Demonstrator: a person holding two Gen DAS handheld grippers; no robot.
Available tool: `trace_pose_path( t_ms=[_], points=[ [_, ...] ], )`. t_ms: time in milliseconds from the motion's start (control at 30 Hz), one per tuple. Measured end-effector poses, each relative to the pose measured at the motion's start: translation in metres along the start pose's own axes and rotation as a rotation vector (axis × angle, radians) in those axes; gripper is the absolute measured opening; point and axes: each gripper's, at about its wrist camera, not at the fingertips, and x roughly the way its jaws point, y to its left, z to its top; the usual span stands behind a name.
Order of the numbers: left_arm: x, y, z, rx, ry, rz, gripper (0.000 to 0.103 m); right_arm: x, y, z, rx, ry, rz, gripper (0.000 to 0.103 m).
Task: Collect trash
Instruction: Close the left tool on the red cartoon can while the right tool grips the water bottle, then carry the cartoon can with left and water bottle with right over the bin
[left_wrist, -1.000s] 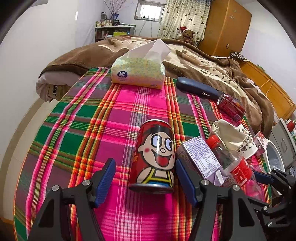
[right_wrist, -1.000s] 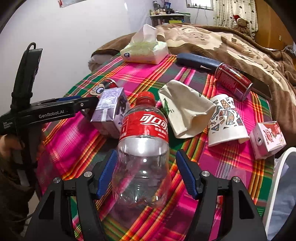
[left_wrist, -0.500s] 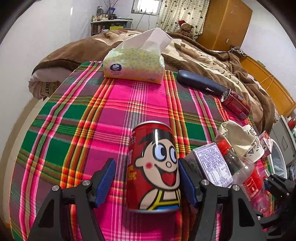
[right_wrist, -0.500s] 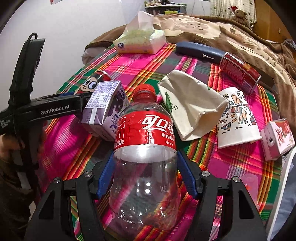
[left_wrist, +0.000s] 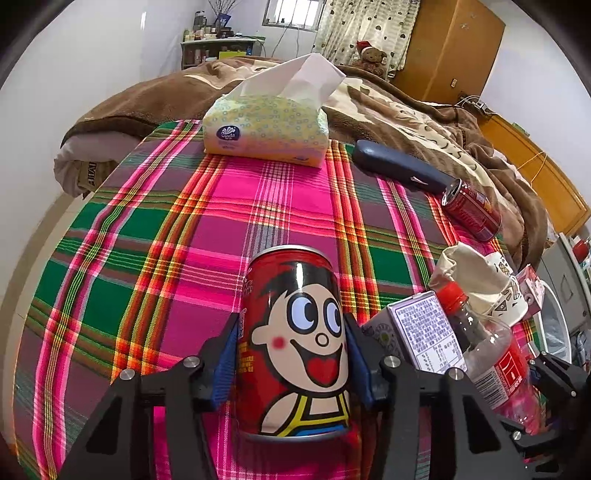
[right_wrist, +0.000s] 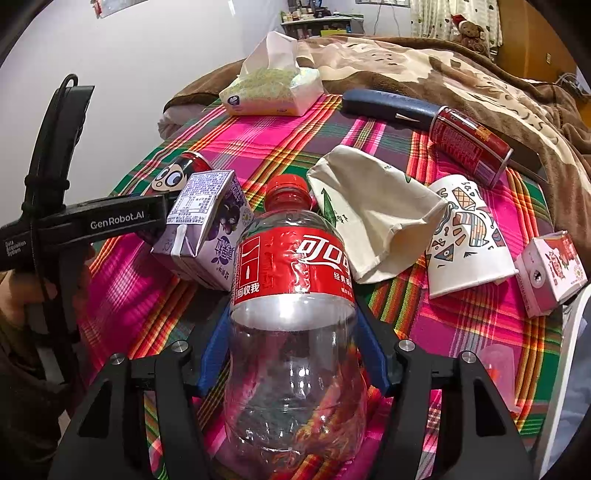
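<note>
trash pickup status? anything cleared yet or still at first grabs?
Nothing looks binned yet; no bin is identifiable. In hand: left gripper closing around the upright cartoon can; right gripper closing around the clear cola bottle. Left on the plaid cloth: purple drink carton, paper bag, paper cup, tipped red can, pink carton.

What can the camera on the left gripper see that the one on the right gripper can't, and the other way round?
Only the left wrist view shows the left gripper from behind, its jaws closing on the cartoon can, plus the wardrobe. Only the right wrist view shows the right gripper closing on the clear bottle from behind, and the hand holding the left tool. Both show the plaid cloth, tissue pack, purple carton, fallen red can, paper cups and bed.
</note>
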Motion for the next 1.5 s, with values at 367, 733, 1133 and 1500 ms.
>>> trace_pose_path(
  t_ms=[367, 733, 1133, 1500],
  points=[
    [-0.015, 0.003, -0.008, -0.012, -0.024, -0.003, 0.053, -0.006, -0.002, -0.003, 0.027, -0.027, 0.008, 0.064],
    [-0.041, -0.004, -0.019, -0.009, -0.059, -0.01, 0.052, -0.02, -0.004, -0.008, 0.053, -0.08, 0.042, 0.064],
    [-0.071, -0.015, -0.03, 0.002, -0.102, -0.018, 0.052, -0.045, -0.012, -0.015, 0.094, -0.147, 0.064, 0.064],
    [-0.104, -0.06, -0.039, 0.069, -0.149, -0.079, 0.052, -0.084, -0.04, -0.033, 0.161, -0.229, 0.045, 0.064]
  ],
)
